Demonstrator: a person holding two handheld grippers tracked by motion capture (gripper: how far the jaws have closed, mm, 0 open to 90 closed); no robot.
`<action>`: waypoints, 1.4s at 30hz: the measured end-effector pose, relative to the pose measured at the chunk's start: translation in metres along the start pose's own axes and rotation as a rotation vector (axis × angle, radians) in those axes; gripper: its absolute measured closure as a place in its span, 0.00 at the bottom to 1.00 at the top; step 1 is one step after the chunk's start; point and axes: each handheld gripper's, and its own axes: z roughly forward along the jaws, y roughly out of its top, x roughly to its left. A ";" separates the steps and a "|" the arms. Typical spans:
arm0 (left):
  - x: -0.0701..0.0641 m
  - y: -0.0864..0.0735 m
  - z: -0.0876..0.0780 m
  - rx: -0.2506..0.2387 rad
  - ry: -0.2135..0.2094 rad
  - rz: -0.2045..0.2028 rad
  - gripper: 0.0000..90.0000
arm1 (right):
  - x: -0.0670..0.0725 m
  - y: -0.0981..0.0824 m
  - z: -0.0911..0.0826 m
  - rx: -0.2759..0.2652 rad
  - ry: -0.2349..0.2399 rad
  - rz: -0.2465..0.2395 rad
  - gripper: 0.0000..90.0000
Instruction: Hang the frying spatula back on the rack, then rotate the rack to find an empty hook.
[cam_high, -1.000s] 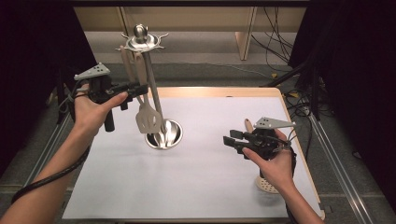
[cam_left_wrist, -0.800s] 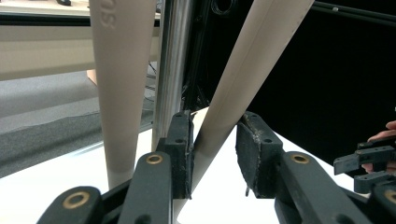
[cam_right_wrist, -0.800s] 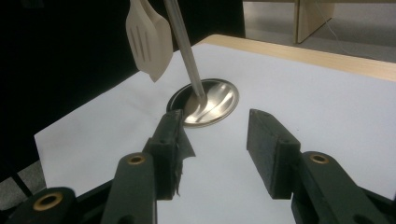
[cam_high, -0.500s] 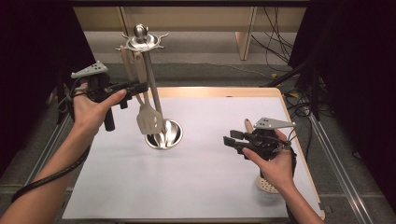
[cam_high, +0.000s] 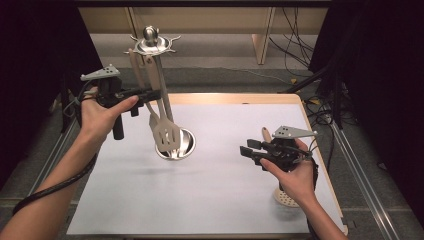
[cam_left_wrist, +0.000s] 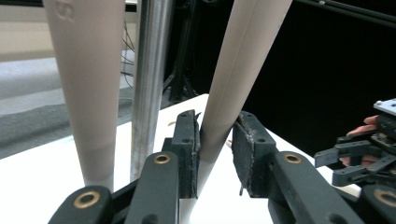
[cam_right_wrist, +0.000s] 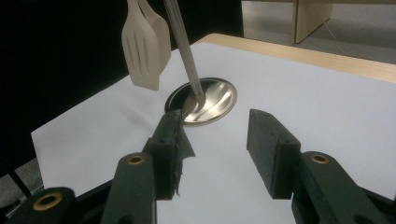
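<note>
Table (cam_high: 210, 210): white-topped with a wooden edge, lying beneath both of your grippers. Utensil stand (cam_high: 165, 90): steel pole rising from a round dish base, hooked crown on top, just beyond your left fingertips. Slotted spatula (cam_high: 164, 134): cream, hanging from the crown, blade low beside the pole; its handle (cam_left_wrist: 233, 79) runs up between your left fingers. Second cream handle (cam_left_wrist: 86, 84): hanging outside your left fingers, past the pole. Left gripper (cam_high: 150, 94): jaws have just been closing around the spatula handle, one pad touching it, the other a sliver apart. Right gripper (cam_high: 249, 149): jaws spread with nothing between them, well apart from the stand and aimed towards its base.
</note>
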 end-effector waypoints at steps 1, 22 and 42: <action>0.000 -0.001 -0.001 -0.006 0.008 0.007 0.78 | 0.000 0.000 0.000 -0.003 0.008 0.004 0.63; -0.006 -0.003 -0.048 -0.193 0.176 0.106 0.87 | -0.012 -0.005 -0.009 0.028 -0.059 0.049 0.70; -0.024 0.036 -0.053 -0.316 0.183 0.128 0.99 | -0.017 -0.009 -0.017 0.102 -0.118 0.122 0.82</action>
